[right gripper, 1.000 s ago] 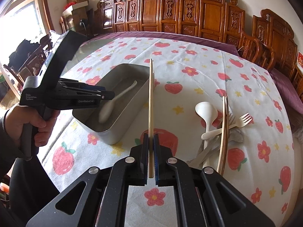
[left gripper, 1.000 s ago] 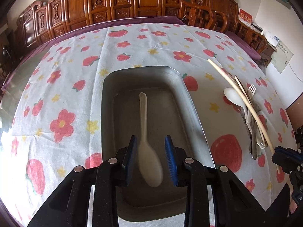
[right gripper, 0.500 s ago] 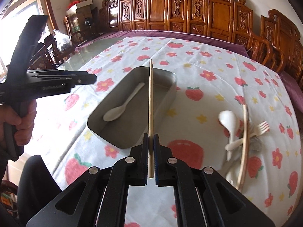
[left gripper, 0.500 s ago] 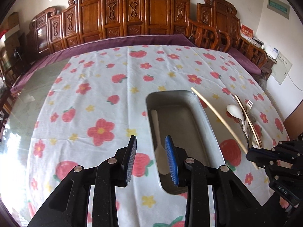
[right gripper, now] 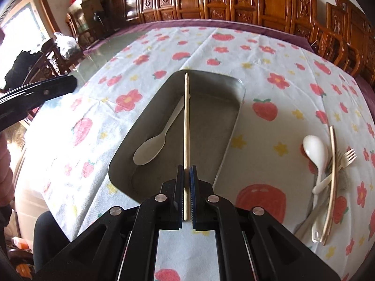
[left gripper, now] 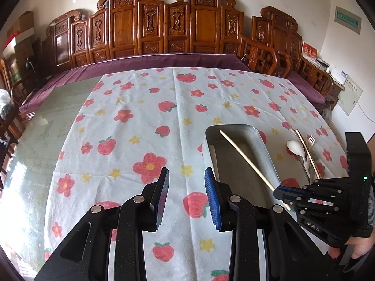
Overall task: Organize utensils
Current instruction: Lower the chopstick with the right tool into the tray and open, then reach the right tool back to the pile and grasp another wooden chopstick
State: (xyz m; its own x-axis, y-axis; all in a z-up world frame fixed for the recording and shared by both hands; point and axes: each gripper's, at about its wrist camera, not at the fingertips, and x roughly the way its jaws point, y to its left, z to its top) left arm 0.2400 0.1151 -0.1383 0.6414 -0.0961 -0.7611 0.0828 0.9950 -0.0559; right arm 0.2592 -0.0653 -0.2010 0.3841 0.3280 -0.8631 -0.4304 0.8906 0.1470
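Note:
My right gripper (right gripper: 186,171) is shut on the near end of a pale wooden chopstick (right gripper: 186,117). The chopstick points forward over the metal tray (right gripper: 235,117), along its length. A white spoon (right gripper: 152,147) lies in the tray, left of the chopstick. In the left wrist view the same chopstick (left gripper: 246,159) slants across the tray (left gripper: 266,145) from the right gripper (left gripper: 280,190). My left gripper (left gripper: 186,173) stands open with nothing between its fingers. It hangs over the flowered cloth, left of the tray.
A pile of utensils lies right of the tray: a white spoon (right gripper: 315,149), a pale fork (right gripper: 348,158), another chopstick (right gripper: 332,175) and metal cutlery underneath. Carved wooden chairs (left gripper: 178,28) line the table's far edge. Bare glass (left gripper: 42,126) borders the cloth at the left.
The left gripper has drawn back up and to the left, away from the tray, with the spoon left lying inside. The right gripper has carried the chopstick leftward over the tray.

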